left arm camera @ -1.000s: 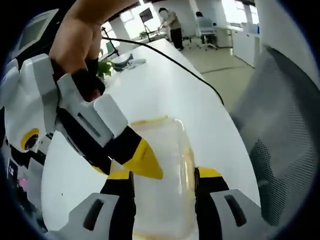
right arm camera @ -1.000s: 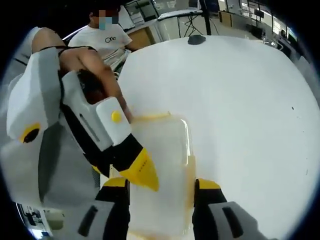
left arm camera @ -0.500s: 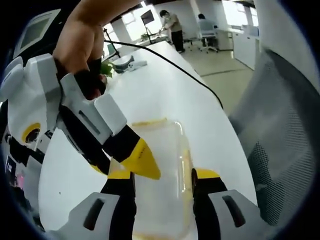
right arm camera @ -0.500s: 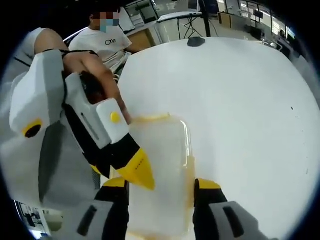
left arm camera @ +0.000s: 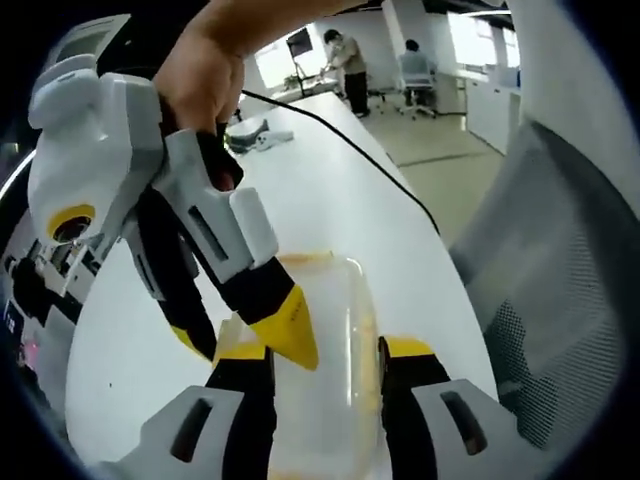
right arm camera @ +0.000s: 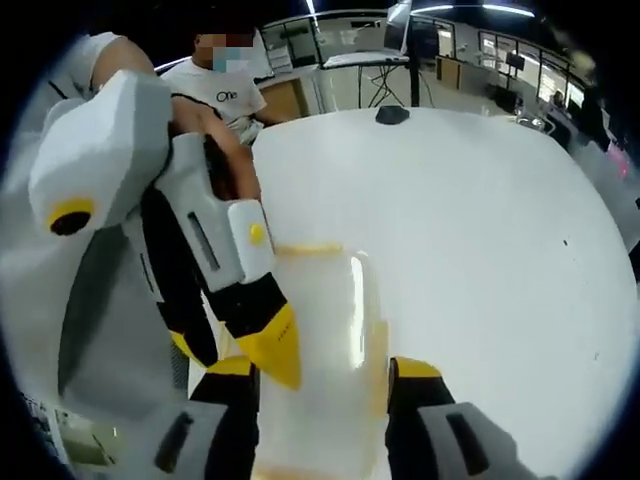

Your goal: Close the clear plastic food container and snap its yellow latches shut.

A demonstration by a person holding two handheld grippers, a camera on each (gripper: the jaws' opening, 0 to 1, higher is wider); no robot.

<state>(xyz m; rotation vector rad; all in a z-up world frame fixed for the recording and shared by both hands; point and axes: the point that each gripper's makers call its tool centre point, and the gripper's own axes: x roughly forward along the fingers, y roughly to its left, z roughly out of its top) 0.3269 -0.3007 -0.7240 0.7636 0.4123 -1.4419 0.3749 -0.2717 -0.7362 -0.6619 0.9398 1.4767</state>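
The clear plastic container (left arm camera: 325, 320) with yellow latches lies on the white table (left arm camera: 330, 190), its lid down. In the left gripper view my left gripper (left arm camera: 322, 350) stands open, its jaws on either side of the container's near end. My right gripper (left arm camera: 240, 338), held by a hand, comes in from the upper left; one yellow tip rests on the lid and the other hangs beside the container's edge. In the right gripper view the container (right arm camera: 325, 320) sits between the open jaws of my right gripper (right arm camera: 320, 367), and my left gripper (right arm camera: 228, 345) straddles its left edge likewise.
A black cable (left arm camera: 350, 130) runs across the table. A mesh office chair (left arm camera: 560, 300) stands close at the right. A dark round object (right arm camera: 392, 114) lies at the table's far edge. A seated person in a white shirt (right arm camera: 225, 85) is behind, and people stand far back (left arm camera: 350, 60).
Both cameras have tilted, so the other gripper looms higher and larger in each view. The container stays between the jaws, and the jaw gaps look the same.
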